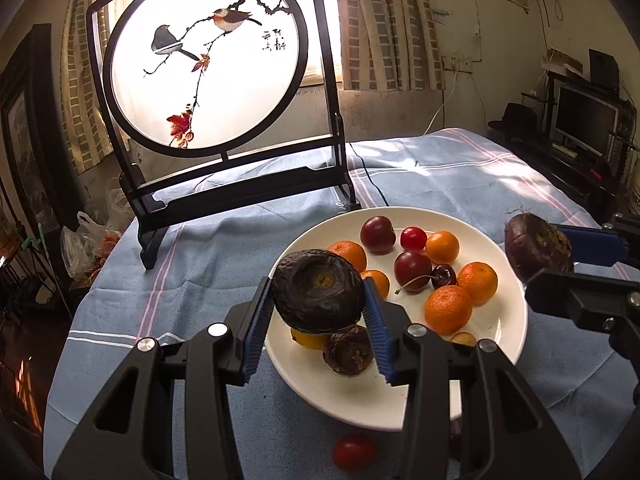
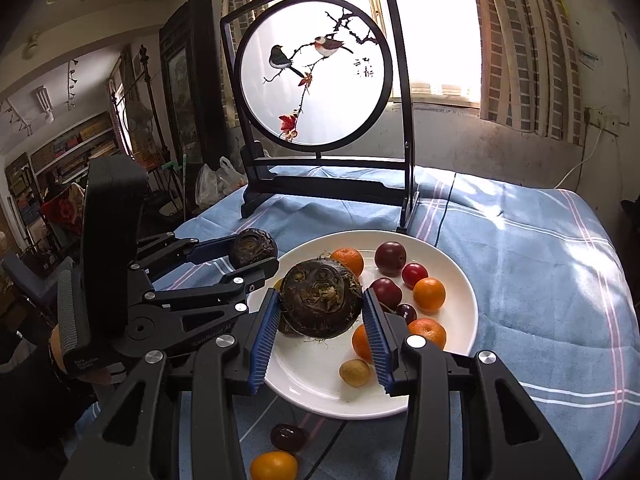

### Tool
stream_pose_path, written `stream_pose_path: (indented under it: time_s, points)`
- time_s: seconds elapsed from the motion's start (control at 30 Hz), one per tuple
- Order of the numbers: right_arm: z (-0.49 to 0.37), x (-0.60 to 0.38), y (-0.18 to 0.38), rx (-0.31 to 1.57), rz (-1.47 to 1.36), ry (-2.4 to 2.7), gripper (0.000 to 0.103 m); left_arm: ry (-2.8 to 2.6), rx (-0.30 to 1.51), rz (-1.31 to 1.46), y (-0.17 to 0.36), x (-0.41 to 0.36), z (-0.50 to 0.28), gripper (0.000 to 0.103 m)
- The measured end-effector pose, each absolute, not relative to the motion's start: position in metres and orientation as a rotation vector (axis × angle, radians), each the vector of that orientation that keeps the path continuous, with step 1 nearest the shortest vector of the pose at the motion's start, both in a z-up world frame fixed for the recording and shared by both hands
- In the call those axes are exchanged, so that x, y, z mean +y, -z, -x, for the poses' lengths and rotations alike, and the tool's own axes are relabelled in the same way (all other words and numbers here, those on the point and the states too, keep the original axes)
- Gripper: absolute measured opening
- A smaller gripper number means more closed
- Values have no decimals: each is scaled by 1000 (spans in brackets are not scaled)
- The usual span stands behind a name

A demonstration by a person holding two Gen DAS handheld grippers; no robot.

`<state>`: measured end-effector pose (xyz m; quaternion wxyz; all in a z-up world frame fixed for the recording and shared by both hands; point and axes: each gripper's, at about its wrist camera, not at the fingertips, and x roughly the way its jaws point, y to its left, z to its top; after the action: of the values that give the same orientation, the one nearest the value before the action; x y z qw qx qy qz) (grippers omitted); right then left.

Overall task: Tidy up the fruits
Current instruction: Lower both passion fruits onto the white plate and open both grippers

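Left gripper (image 1: 319, 312): nearest the left wrist camera, blue pads pinching a dark wrinkled fruit (image 1: 318, 290) by its sides, stem scar facing the lens. The fruit hangs above the near left rim of the white plate (image 1: 512, 312).

Right gripper (image 2: 322, 320): jaws pinching a second dark round fruit with hairy fibres (image 2: 321, 303), held over the near left part of the plate, clear of its surface.

Plate contents: several oranges (image 1: 448, 309), plums (image 1: 412, 271), a cherry with stem (image 1: 444, 276), a small red fruit (image 1: 413, 238), another dark wrinkled fruit (image 1: 348, 351) directly under the left jaws, and a small tan fruit (image 2: 354, 373) at the near rim.

Loose items on the blue cloth (image 1: 192, 264), nearer than the plate: a red tomato-like fruit (image 1: 354, 452), a dark cherry (image 2: 289, 437), an orange (image 2: 274, 465).

Backdrop: round bird-painted screen on a black stand (image 1: 204, 68), at the far left.

Relation that matters: both held fruits are roughly round, without a marked long axis, and each sits straight ahead between its own pads. The plate lies directly beneath both. The left gripper is over the crowded near left edge; the right faces an open patch of plate, likely the easier drop.
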<state>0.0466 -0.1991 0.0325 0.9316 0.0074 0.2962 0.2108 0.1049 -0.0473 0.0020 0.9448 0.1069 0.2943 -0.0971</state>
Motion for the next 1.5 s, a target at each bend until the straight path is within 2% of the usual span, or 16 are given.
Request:
stream_pose_path:
  time_s: [0.6,0.9,1.37,1.4,1.43,1.47,1.5]
  points:
    - [-56,-203,-22,622,22,-368,43,173,610,-161,1,-27,-114,44]
    - [-63,-202,-13,638,20,-353,43,218,623,-249,12,-56,-111,44]
    - [-90,-182,-3,659,70,-338,43,174,637,-267,22,-61,-128,45]
    - [-92,-180,-2,661,81,-332,43,170,633,-275,23,-62,-129,49]
    - [-93,-179,-1,659,94,-321,45,153,626,-288,24,-63,-130,67]
    - [-94,-178,0,653,102,-307,55,127,612,-302,26,-63,-130,83]
    - [-94,-180,0,641,106,-295,61,121,599,-300,26,-60,-130,85]
